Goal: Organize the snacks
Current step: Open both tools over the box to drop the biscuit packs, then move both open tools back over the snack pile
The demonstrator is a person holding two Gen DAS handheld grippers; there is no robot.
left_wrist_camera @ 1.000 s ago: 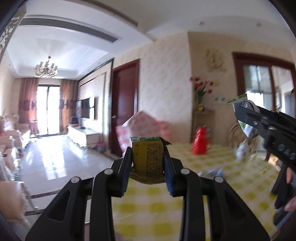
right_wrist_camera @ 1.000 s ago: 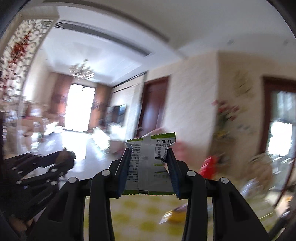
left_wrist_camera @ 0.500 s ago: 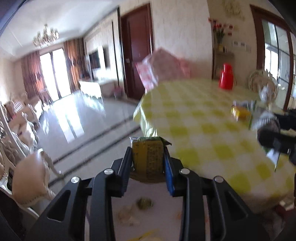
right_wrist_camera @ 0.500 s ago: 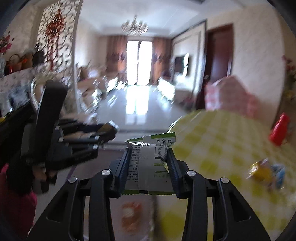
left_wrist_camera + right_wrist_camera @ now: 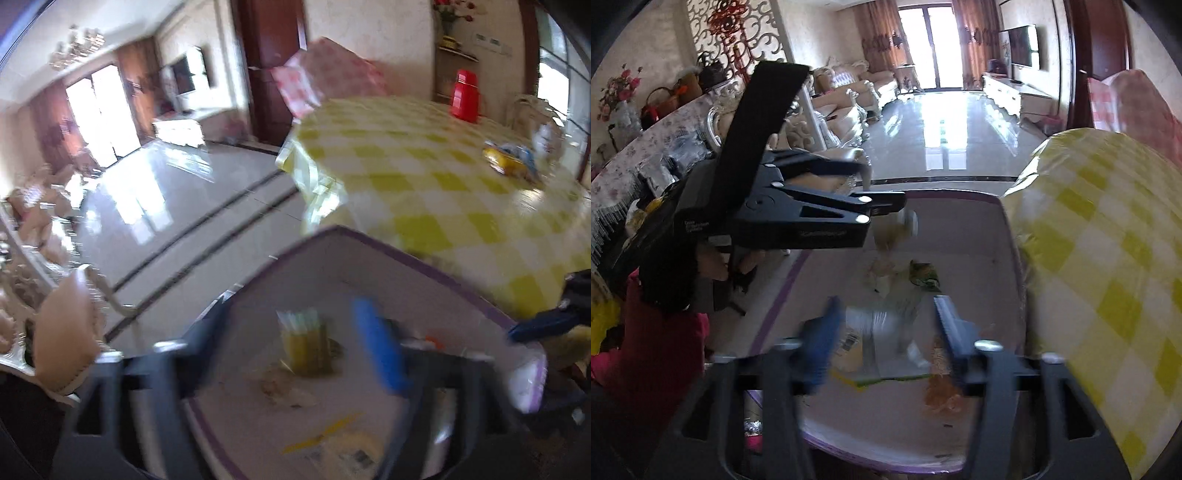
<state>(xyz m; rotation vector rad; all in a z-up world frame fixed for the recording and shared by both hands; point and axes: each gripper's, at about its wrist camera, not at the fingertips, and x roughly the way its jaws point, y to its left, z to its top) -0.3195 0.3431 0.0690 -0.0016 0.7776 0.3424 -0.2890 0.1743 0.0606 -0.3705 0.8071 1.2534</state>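
Note:
My left gripper (image 5: pixel 295 339) hangs over a white bin with a purple rim (image 5: pixel 406 258), its jaws opening. A blurred yellow snack packet (image 5: pixel 303 347) sits loose between the spread fingers, clear of the blue pads (image 5: pixel 373 347). My right gripper (image 5: pixel 886 328) is over the same bin (image 5: pixel 960 195), jaws opening too. A white and green packet (image 5: pixel 882 328) lies blurred between them, untouched by the pads. The left gripper (image 5: pixel 886 210) shows in the right wrist view at the bin's far rim. Several wrappers lie on the bin floor (image 5: pixel 916 277).
A table with a yellow checked cloth (image 5: pixel 424 177) stands right beside the bin. On it are a pile of snacks (image 5: pixel 506 158) and a red jug (image 5: pixel 464 96). A cream chair (image 5: pixel 66 332) is at the left. A red sleeve (image 5: pixel 657 350) holds the left gripper.
Both grippers came down from the table to the bin and tipped downward. Their jaws, which were shut on the yellow packet and the white packet, have spread and let them go.

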